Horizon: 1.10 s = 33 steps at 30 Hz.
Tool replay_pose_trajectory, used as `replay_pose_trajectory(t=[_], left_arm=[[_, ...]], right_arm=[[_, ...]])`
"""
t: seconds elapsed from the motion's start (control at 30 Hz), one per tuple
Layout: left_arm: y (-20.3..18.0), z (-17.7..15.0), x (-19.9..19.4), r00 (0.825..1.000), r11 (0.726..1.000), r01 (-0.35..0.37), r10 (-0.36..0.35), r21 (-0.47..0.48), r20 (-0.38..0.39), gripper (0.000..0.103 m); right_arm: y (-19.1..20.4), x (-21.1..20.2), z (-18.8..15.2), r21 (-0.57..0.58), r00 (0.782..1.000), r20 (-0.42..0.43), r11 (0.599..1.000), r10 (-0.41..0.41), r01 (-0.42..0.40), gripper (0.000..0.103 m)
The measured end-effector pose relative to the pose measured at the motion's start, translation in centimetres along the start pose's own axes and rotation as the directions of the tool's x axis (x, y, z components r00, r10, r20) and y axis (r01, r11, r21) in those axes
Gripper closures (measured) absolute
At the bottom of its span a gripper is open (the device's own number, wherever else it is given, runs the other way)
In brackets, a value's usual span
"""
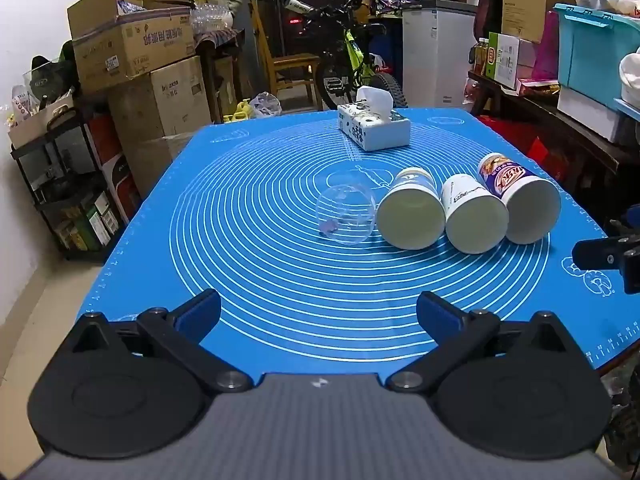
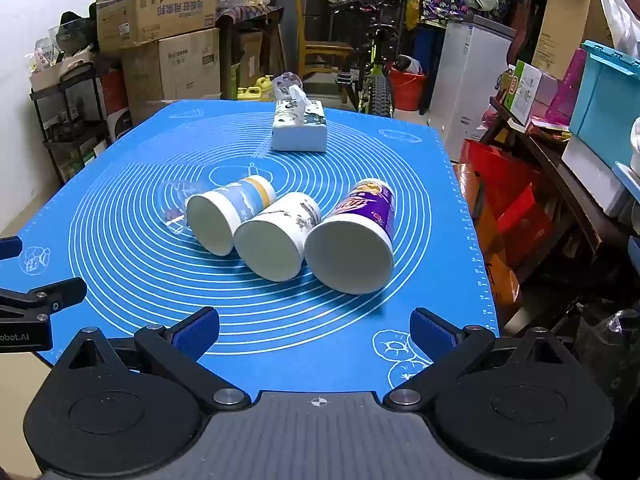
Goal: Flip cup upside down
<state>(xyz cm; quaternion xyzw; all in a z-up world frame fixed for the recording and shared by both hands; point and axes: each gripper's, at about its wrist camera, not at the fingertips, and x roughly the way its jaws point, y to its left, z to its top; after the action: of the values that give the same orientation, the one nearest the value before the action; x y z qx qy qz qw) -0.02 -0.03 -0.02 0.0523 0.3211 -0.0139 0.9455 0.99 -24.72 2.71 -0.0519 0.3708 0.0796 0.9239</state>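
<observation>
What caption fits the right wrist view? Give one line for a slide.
Open right gripper faces three paper cups and a clear cup lying on a blue mat.

A: What hides beyond the right tongs?
B: The clear cup (image 2: 176, 208), mostly behind the blue-banded cup (image 2: 228, 220).
A: And the left tongs (image 2: 24, 280)?
B: Cut off by the picture's edge.

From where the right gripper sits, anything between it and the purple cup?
Nothing visible. The right gripper is open, and only bare blue silicone mat lies between it and the purple-printed paper cup, which lies on its side, mouth toward the gripper.
</observation>
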Motion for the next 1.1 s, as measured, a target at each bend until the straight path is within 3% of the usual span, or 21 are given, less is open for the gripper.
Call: replay_pose_trajectory(t=[1.1], left_arm=[[0.20, 0.41, -0.05, 1.000, 1.000, -0.015, 0.015, 0.003, -0.006, 0.000]], right_arm=[[-0.34, 0.40, -0.17, 0.008, 1.000, -0.015, 1.000, 0.012, -0.012, 0.002]])
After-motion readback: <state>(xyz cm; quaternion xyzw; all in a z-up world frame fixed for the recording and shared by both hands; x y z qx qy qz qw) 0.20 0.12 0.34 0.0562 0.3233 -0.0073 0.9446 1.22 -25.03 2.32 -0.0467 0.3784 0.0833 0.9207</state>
